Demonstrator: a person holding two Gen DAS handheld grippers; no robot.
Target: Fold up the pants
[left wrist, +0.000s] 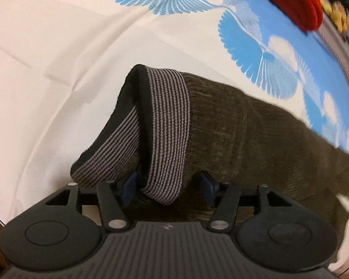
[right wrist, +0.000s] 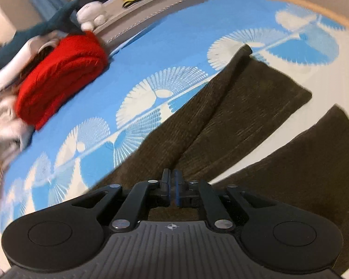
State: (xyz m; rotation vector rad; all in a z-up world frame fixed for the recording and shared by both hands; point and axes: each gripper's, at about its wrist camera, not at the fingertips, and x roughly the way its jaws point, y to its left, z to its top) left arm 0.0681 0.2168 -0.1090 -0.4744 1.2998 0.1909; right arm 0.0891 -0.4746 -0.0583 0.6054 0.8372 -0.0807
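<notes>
Bedsheet (left wrist: 58, 69) backs left tool (left wrist: 168, 187) open around waistband (left wrist: 167, 125); right tool (right wrist: 171, 187) closed, empty, showing legs (right wrist: 244, 107).

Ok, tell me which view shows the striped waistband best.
The left wrist view: the striped waistband fills its centre, folded over and draped between the open jaws. The right wrist view shows only the pants' legs on the bedsheet, no waistband.

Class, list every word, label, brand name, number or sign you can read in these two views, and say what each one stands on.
No readable text in either view.
Right tool: a small crosshair mark on its body, no letters.
Left tool: a faint mark, too blurred to read.
Pants: no label showing.
</notes>
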